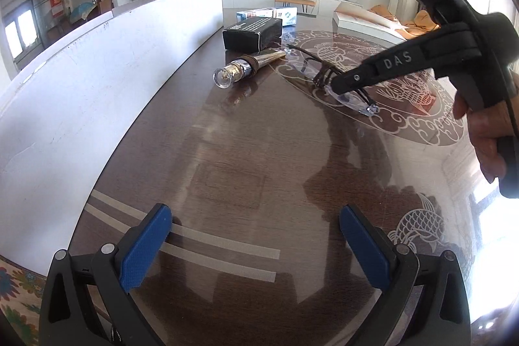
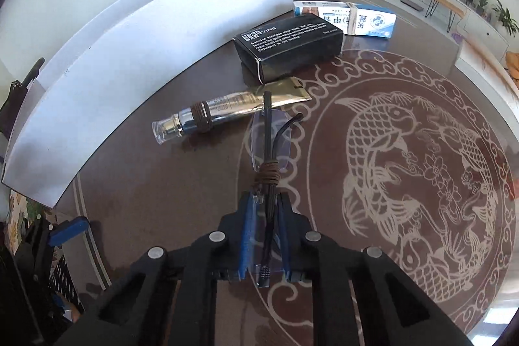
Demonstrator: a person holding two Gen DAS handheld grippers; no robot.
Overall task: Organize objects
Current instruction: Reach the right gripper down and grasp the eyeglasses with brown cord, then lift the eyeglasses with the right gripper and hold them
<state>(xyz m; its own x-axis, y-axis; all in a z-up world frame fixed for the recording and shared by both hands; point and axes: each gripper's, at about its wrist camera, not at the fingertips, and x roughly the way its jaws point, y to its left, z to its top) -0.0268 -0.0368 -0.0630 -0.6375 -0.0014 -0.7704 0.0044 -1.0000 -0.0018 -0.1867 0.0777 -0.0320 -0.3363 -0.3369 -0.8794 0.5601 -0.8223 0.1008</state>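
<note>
Glasses pinched by right gripper, left gripper spread

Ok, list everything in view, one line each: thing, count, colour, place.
glasses: one, clear rimless lenses, dark arms tied with brown cord, held over the table's fish pattern.
tube: one, silver-gold, clear cap, brown cord round it, lying beside the glasses.
black box: one, black with white print, behind the tube.
blue-white box: one, behind the black box.
white board: one, standing along the table's left side.
table: one, dark brown, glossy.
left gripper: blue pads, open, empty.
right gripper: closed on the glasses.
</note>
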